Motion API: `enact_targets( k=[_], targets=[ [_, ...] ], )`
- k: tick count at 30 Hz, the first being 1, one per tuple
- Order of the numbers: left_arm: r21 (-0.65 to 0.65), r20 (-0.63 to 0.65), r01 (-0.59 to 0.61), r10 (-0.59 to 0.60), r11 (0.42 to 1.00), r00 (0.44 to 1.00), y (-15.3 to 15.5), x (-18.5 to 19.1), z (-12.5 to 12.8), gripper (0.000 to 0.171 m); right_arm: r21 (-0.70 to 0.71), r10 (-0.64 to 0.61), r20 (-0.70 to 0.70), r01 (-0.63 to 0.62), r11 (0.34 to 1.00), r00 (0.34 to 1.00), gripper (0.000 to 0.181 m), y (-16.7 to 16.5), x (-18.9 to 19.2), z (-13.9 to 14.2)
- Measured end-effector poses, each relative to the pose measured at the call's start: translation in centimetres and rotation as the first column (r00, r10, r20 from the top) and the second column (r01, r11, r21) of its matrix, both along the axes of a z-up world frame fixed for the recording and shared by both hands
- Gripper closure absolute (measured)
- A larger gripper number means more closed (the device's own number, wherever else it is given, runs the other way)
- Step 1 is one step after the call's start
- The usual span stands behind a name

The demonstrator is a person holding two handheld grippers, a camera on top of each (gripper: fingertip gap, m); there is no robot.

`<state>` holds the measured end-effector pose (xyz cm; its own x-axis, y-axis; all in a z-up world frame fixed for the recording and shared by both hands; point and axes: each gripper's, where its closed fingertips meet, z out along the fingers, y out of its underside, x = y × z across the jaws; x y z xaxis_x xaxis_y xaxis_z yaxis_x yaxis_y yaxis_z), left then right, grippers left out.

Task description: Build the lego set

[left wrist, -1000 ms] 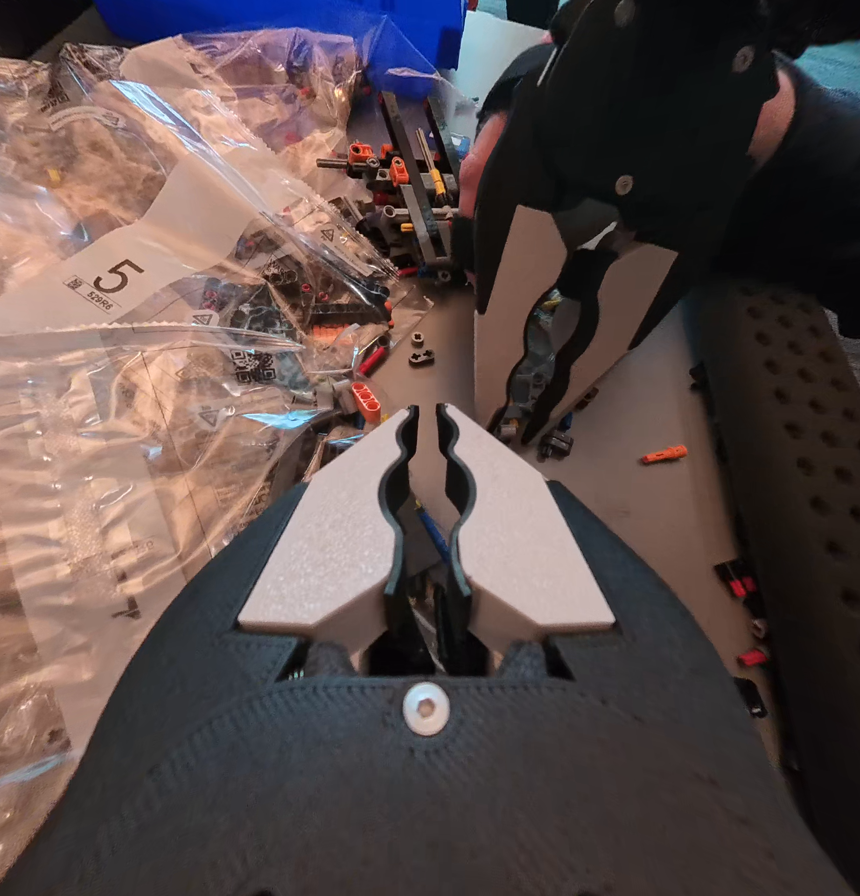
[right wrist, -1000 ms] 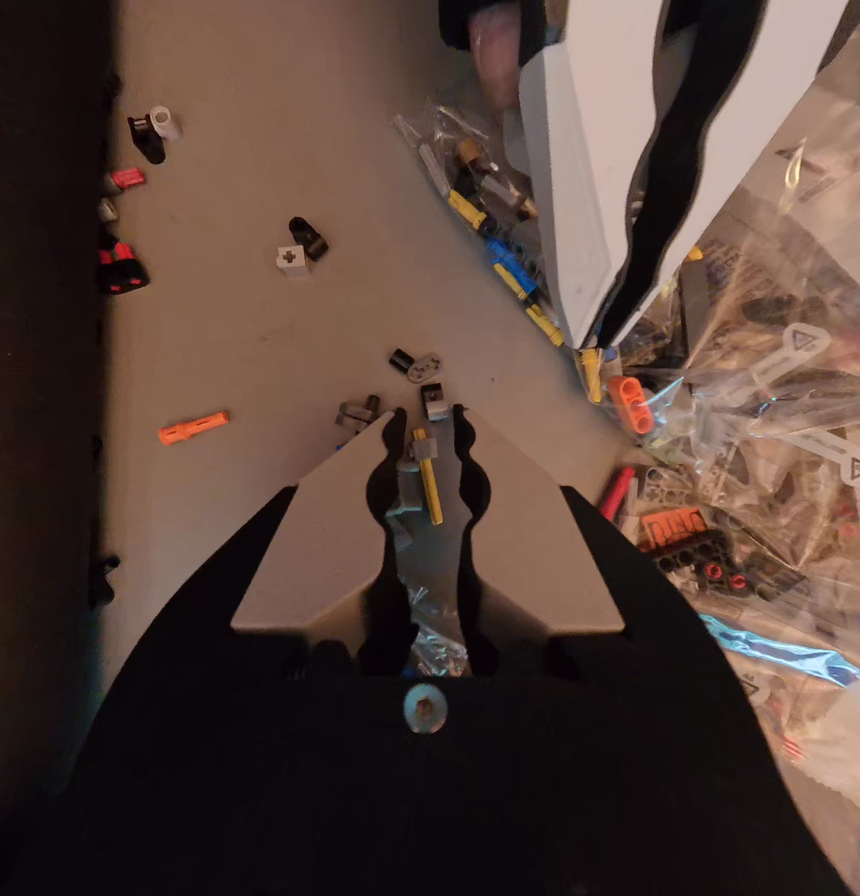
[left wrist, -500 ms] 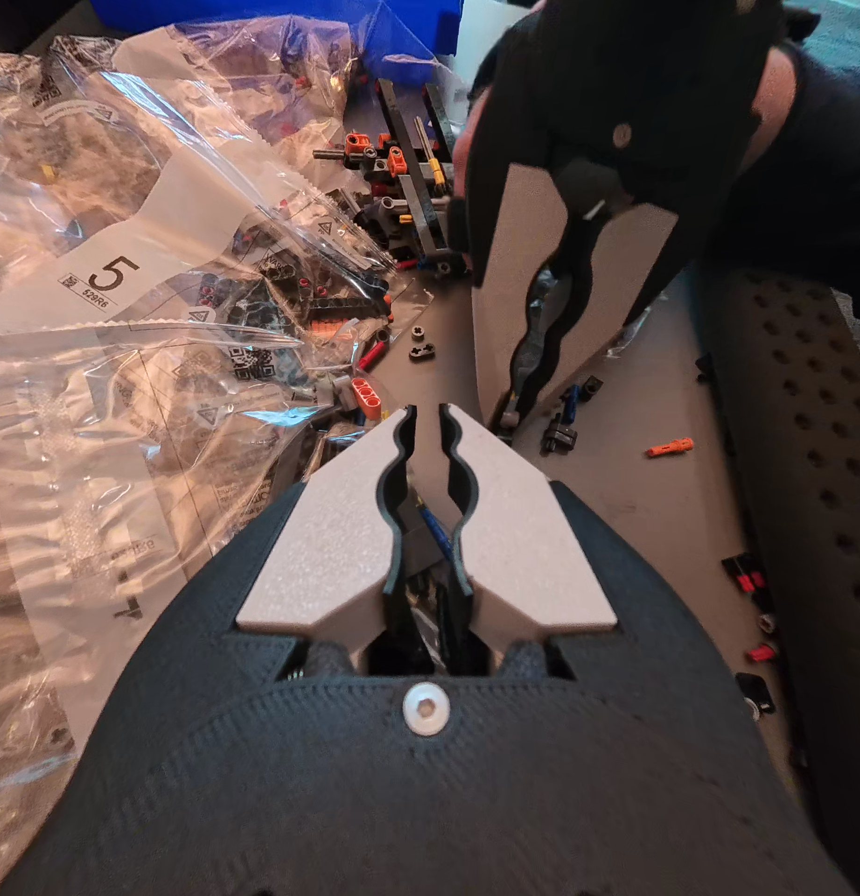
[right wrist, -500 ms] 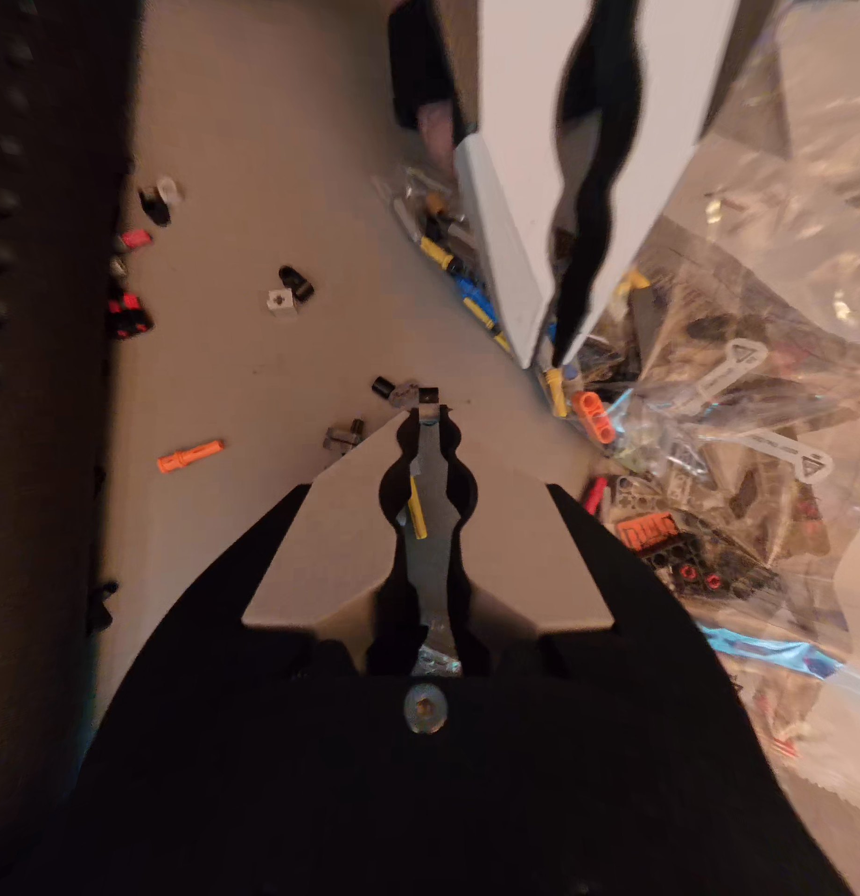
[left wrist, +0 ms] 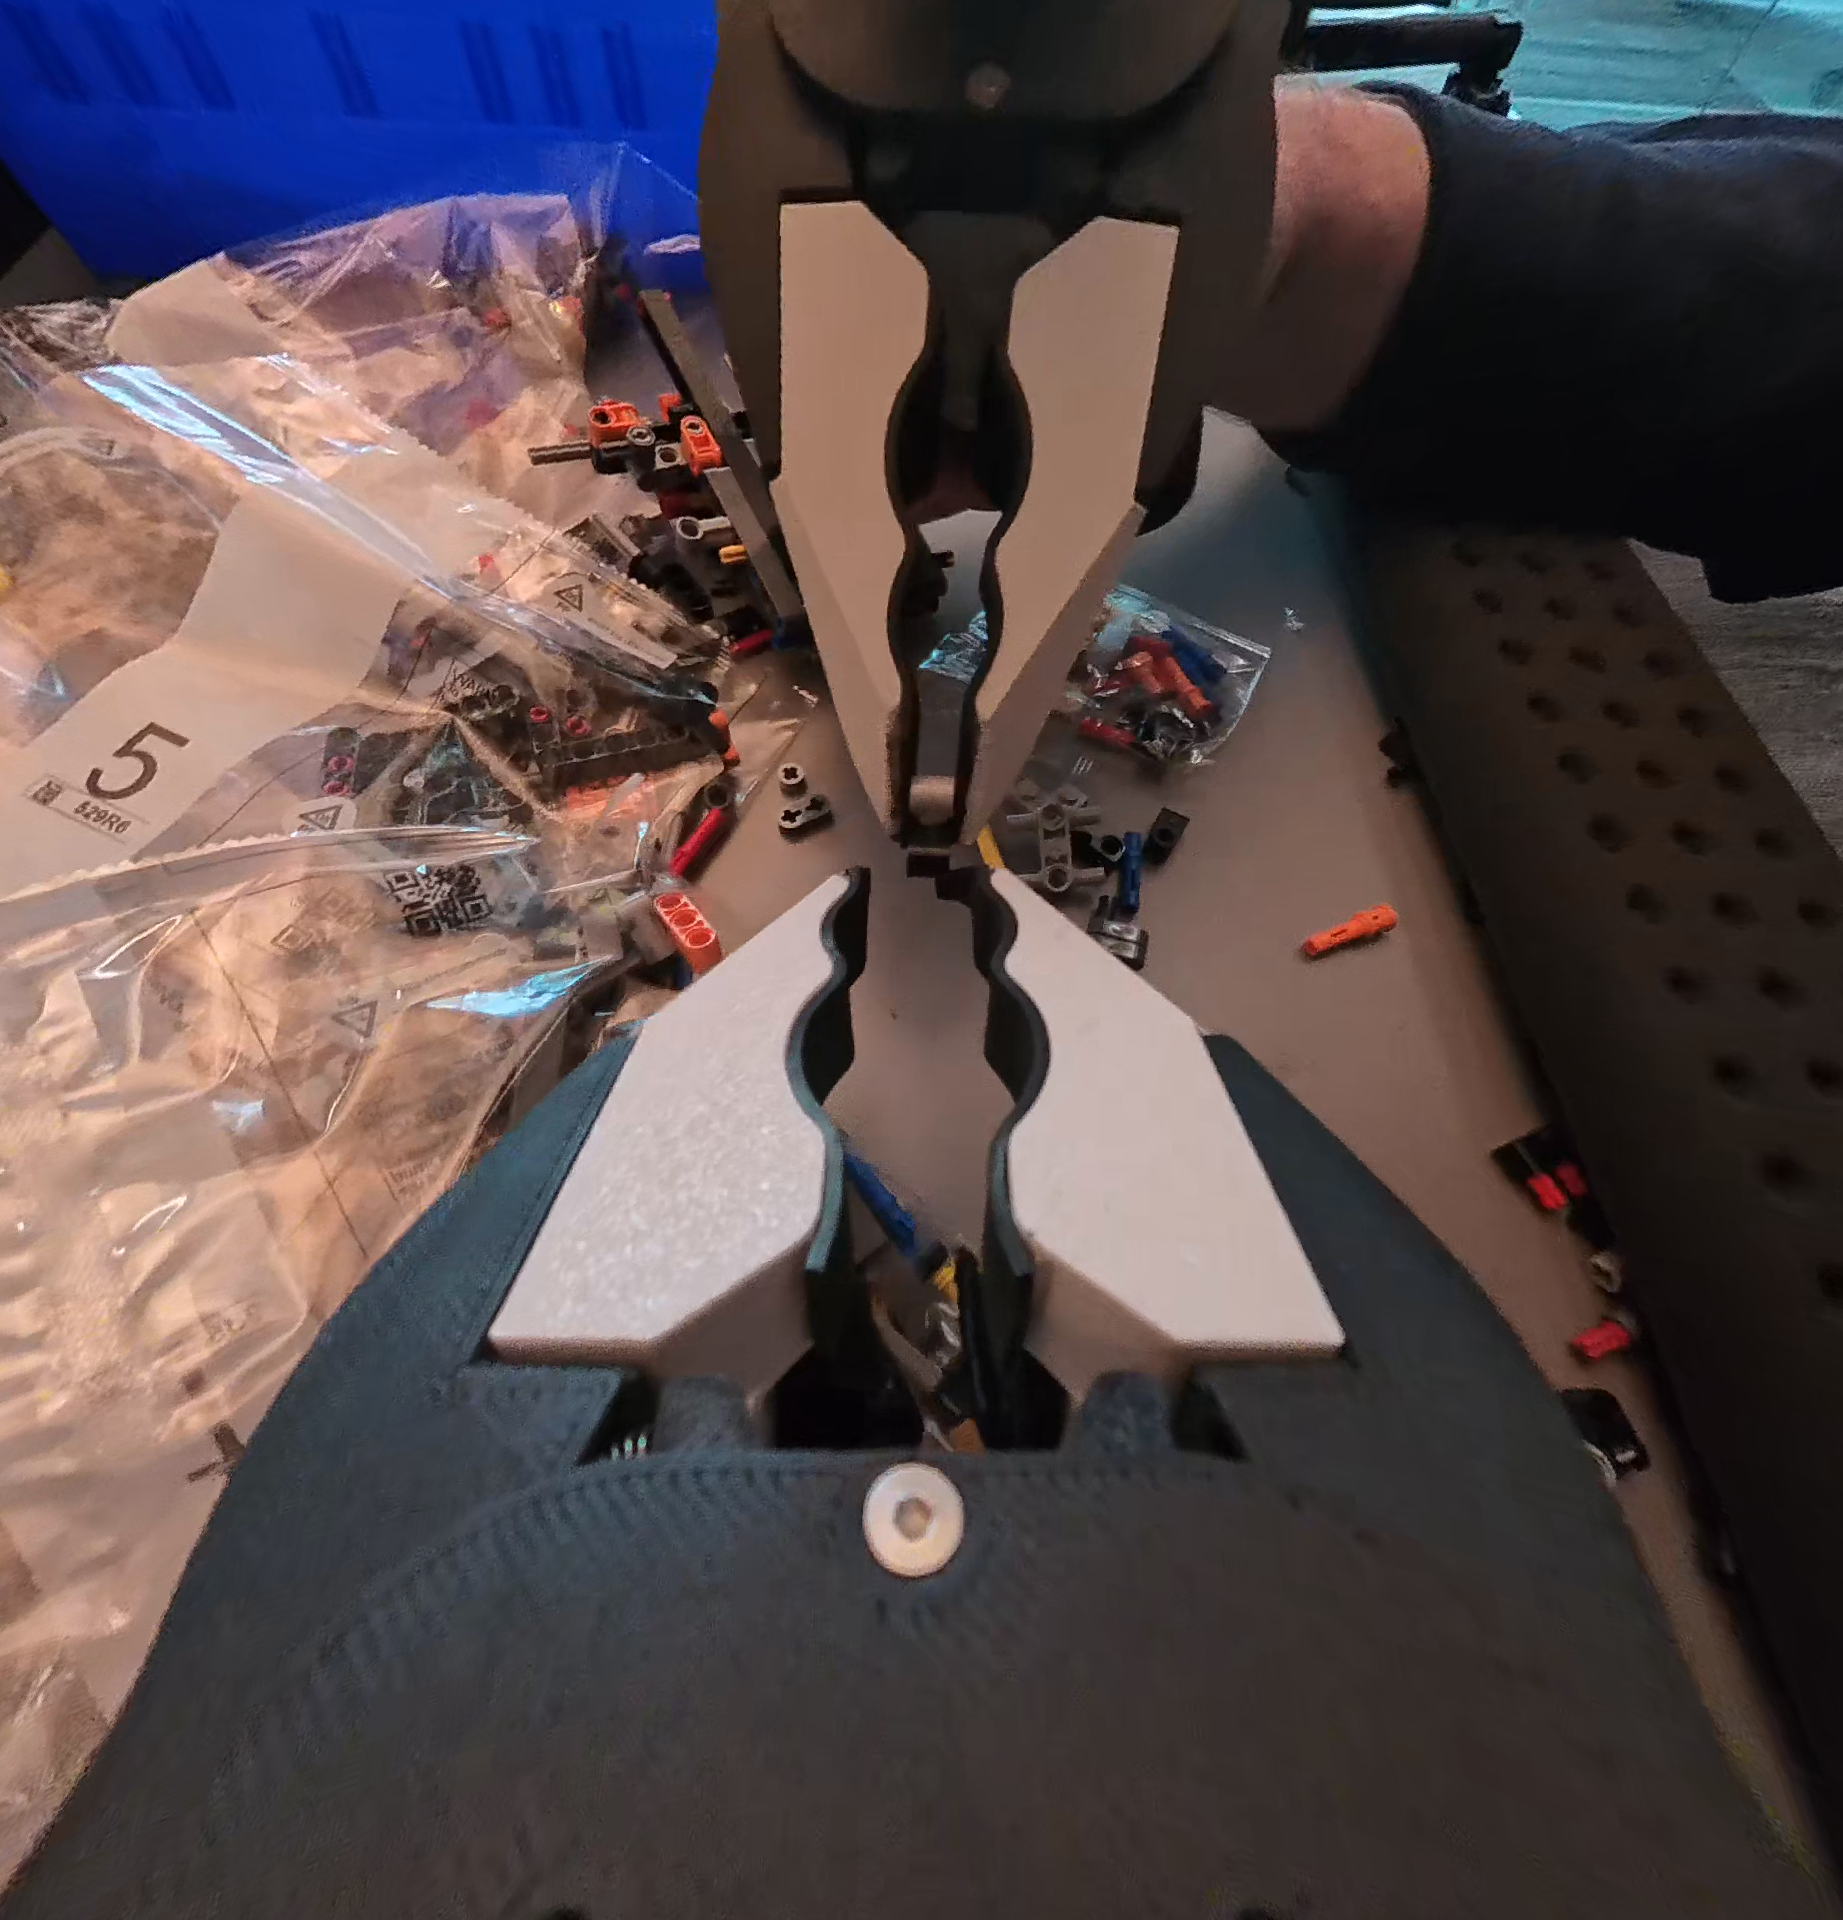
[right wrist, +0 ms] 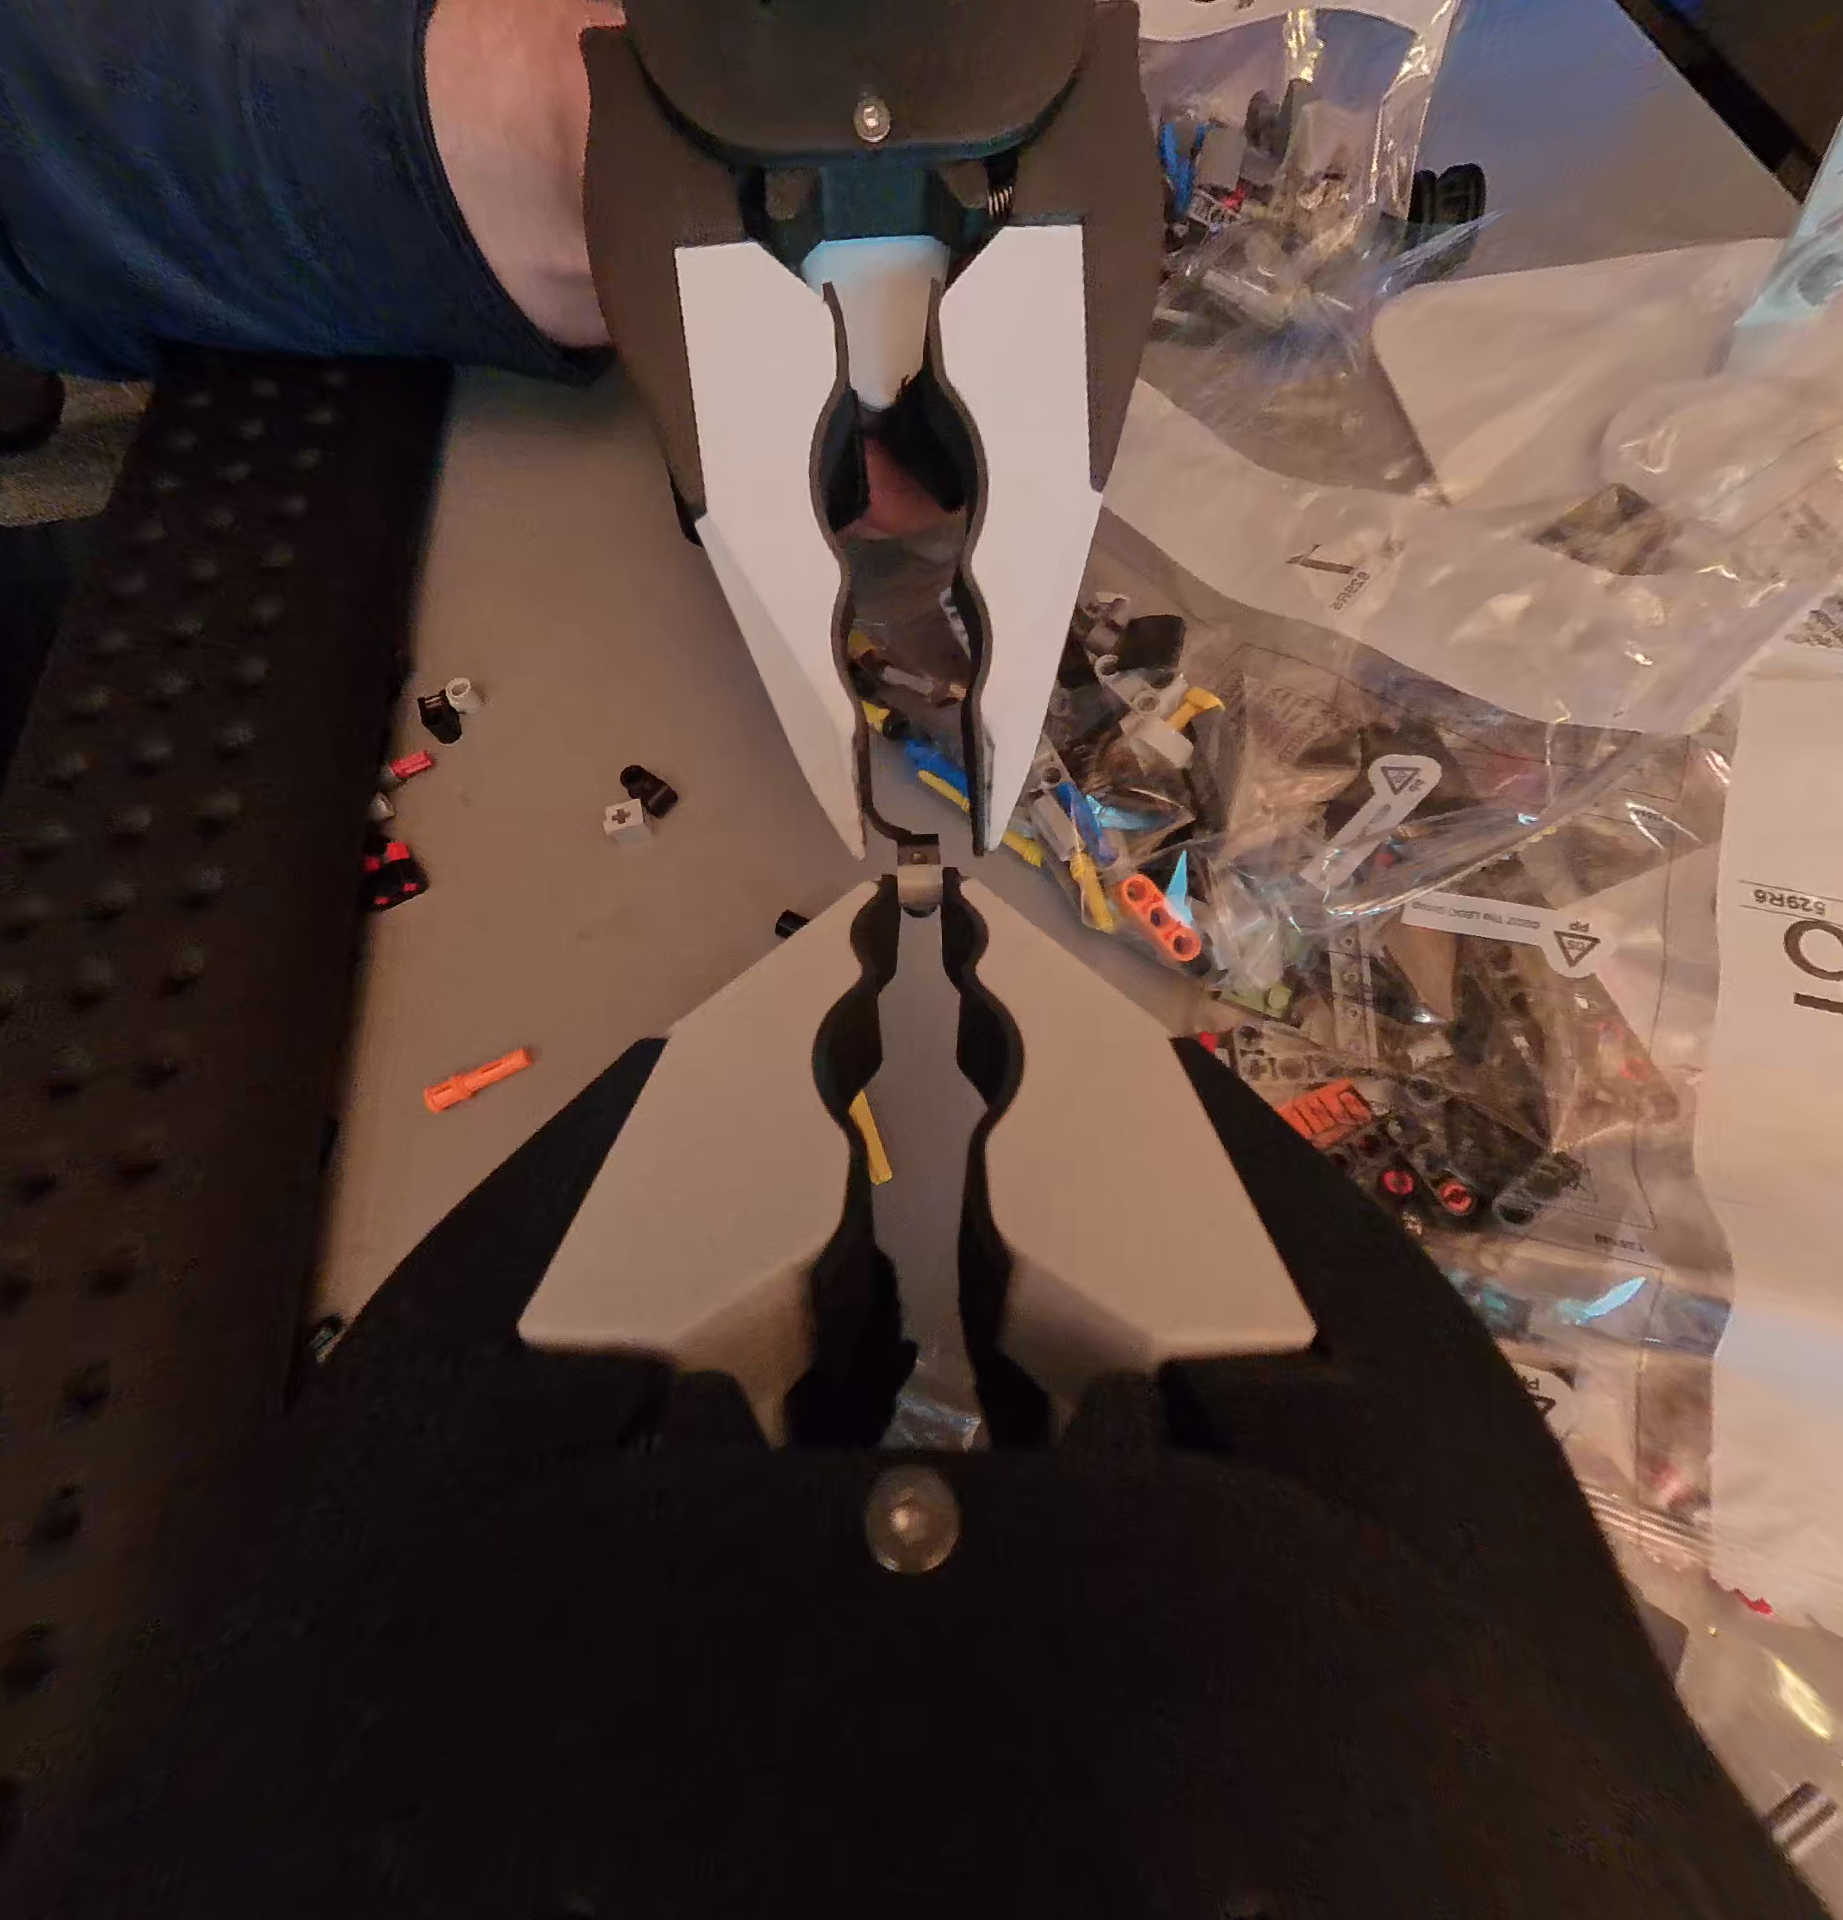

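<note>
Above the grey surface (left wrist: 1312, 1039), my right fingers (right wrist: 917, 902) are pinching a small grey piece (right wrist: 919, 889); my left fingers (left wrist: 925, 883) are spreading just before it.

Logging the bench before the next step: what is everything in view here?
Bags: several, clear, heaped along one side of the table.
Small bag: one, clear with red and blue pins, behind the tongs.
Build: one, grey-black, beside the bags.
Bin: one, blue, behind the bags.
Pin: one, orange, loose on the table.
Board: one, black, perforated, along the table's edge.
Piece: one, pale grey, in the right tongs' tips.
Left tongs: open, facing the piece.
Right tongs: shut on the piece.
Sleeve: one, dark, behind the right tongs.
</note>
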<state>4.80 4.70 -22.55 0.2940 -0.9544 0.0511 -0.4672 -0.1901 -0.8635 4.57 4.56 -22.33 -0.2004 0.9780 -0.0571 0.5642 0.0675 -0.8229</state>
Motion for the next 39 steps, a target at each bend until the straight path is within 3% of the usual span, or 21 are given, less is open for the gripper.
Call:
enact_targets(
  k=[8, 14, 30, 39],
  targets=[
    [0.057, 0.048, 0.033, -0.036, 0.998, 0.998, -0.5, 0.6, 1.2, 0.151, -0.011, -0.008, -0.021, 0.008, 1.000, 1.000, 0.176, 0.2, 0.0, 0.3],
    [0.089, 0.034, 0.006, -0.009, 0.996, 0.999, 0.1, 0.6, 1.0, 0.165, -0.018, -0.003, -0.029, 0.002, 1.000, 1.000, 0.176, 0.1, 0.0, 0.4],
    [0.124, -0.011, 0.000, 0.002, 0.992, 1.000, 0.4, 0.4, 0.7, 0.166, 0.052, -0.018, -0.030, 0.019, 0.998, 0.999, 0.176, 0.5, -0.1, 0.4],
    [0.108, 0.099, -0.025, 0.015, 0.994, 0.995, 0.6, 0.4, 2.3, 0.160, -0.017, -0.043, -0.128, 0.041, 0.999, 0.991, 0.176, 0.9, -0.1, 2.2]
  ],
)
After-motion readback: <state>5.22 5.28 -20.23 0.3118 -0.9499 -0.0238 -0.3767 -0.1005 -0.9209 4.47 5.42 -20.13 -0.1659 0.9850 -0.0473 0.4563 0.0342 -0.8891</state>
